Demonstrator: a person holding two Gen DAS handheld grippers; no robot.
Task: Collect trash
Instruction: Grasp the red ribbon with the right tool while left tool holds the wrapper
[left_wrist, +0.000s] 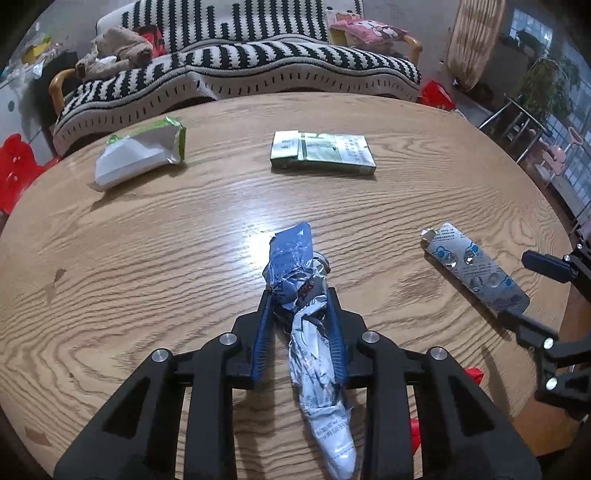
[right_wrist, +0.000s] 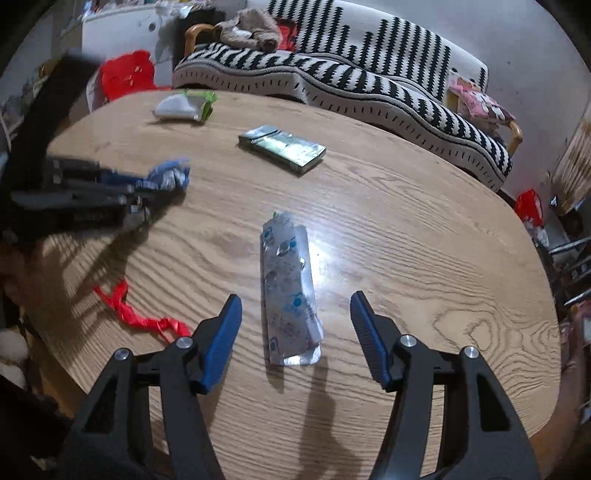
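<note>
The oval wooden table (left_wrist: 147, 240) is tan with darker wavy grain. On it lie a crumpled blue-and-silver wrapper (left_wrist: 299, 273), a silver foil blister strip (right_wrist: 290, 291) with blue print, a flat pale-green-and-white box (left_wrist: 321, 151) and a white packet edged in bright green (left_wrist: 140, 151). Behind the table stands a sofa (left_wrist: 258, 66) — covered in black-and-white zigzag stripes. A red ribbon scrap (right_wrist: 136, 314) lies at the table's near edge.

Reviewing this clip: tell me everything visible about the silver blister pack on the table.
The blister pack is a long, narrow strip of crinkled silver foil with blue print and clear bubbles, several looking pressed out. Its far end is torn and curled, and its near end lifts slightly. It lies flat on the wooden table, lengthwise between the open fingers of the right gripper, which do not touch it. Nothing else rests on it.
</note>
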